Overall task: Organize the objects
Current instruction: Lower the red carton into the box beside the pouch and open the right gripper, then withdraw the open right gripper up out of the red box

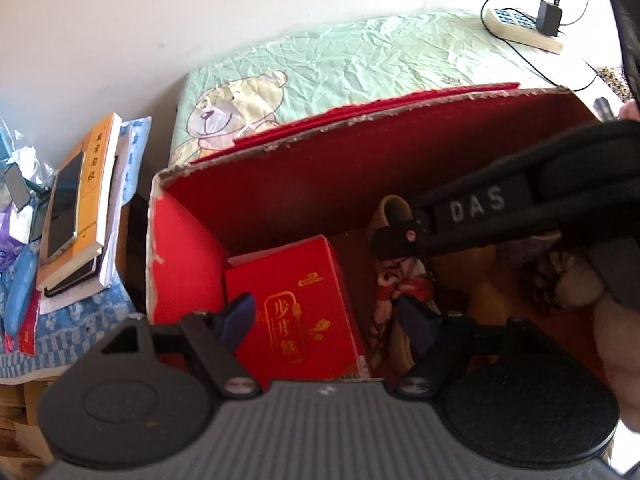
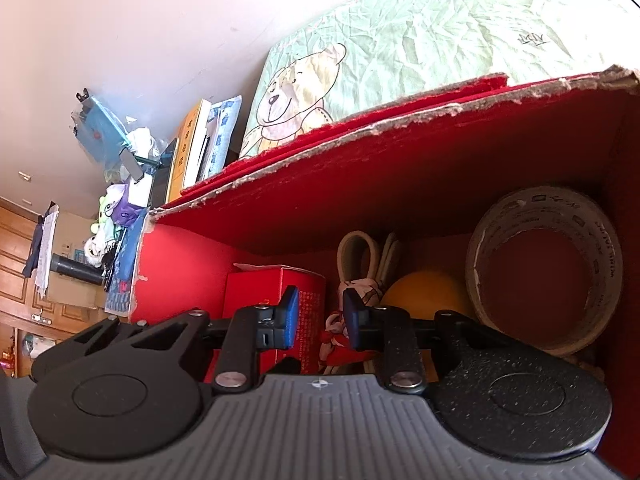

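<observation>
A large open red cardboard box (image 1: 320, 184) with a torn rim holds several items. Among them is a small red box (image 1: 296, 320) with gold characters, lying at its left. My left gripper (image 1: 328, 318) hangs open above it, blue pads wide apart and touching nothing. From the right, my right gripper (image 1: 394, 240) reaches into the box. In the right wrist view my right gripper (image 2: 320, 314) is narrowly open with nothing gripped. It is above a red-and-white cloth (image 2: 340, 344), beside the small red box (image 2: 256, 292). A yellow ball (image 2: 428, 292), a beige cable (image 2: 360, 252) and a tape roll (image 2: 544, 268) lie beyond.
A green bedsheet with a bear print (image 1: 340, 60) lies behind the box, with a power strip (image 1: 524, 28) on it. Books with a phone on top (image 1: 80, 208) are stacked at the left. A hand (image 1: 616, 340) holds the right gripper, with a fluffy item (image 1: 576, 284) below it.
</observation>
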Tool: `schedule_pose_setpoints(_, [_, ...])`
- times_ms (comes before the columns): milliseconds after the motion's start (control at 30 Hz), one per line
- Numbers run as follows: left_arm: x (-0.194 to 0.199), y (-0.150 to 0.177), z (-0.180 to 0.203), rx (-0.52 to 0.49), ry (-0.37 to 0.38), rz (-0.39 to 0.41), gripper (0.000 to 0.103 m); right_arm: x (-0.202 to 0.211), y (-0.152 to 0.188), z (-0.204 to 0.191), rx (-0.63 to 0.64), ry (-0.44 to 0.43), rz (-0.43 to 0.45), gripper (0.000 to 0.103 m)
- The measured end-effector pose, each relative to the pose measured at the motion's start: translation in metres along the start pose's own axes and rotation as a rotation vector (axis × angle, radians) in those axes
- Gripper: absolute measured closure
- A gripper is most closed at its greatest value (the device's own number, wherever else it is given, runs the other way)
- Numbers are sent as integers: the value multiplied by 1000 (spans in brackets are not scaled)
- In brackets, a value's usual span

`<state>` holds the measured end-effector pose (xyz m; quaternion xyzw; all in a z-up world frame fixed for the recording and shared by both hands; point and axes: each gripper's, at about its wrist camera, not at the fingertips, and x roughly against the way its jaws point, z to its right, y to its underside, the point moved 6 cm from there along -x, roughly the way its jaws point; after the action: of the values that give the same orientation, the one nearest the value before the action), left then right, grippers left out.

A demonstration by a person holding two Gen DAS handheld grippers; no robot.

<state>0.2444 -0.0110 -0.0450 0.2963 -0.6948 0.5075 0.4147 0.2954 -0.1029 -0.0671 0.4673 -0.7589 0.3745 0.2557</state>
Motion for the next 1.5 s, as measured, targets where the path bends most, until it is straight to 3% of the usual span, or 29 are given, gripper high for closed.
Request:
schedule_pose_setpoints(367, [-11, -6, 3, -9, -45, 6, 18, 3, 0, -3, 2, 46, 40, 76])
schedule_pose_setpoints(700, [-2, -6, 3, 13, -40, 28, 18, 29, 9, -5, 99, 217, 133, 76])
schedule_pose_setpoints(833, [7, -4, 7, 13, -37, 39, 18, 43, 13, -3, 114, 235, 170, 75])
schedule_pose_setpoints(933, [12, -2, 10, 17, -38, 41, 17, 52, 18, -5, 148, 271, 204, 71])
schedule_pose_setpoints(1000, [17, 0, 10, 23, -38, 43, 17, 57, 22, -6, 160, 290, 222, 60])
schedule_pose_setpoints(1067, [22, 2, 12, 28, -41, 47, 16, 61, 27, -6, 168, 304, 241, 57])
schedule_pose_setpoints(1500, [58, 17, 14, 51, -74, 95, 11, 88, 53, -11, 163, 356, 292, 57])
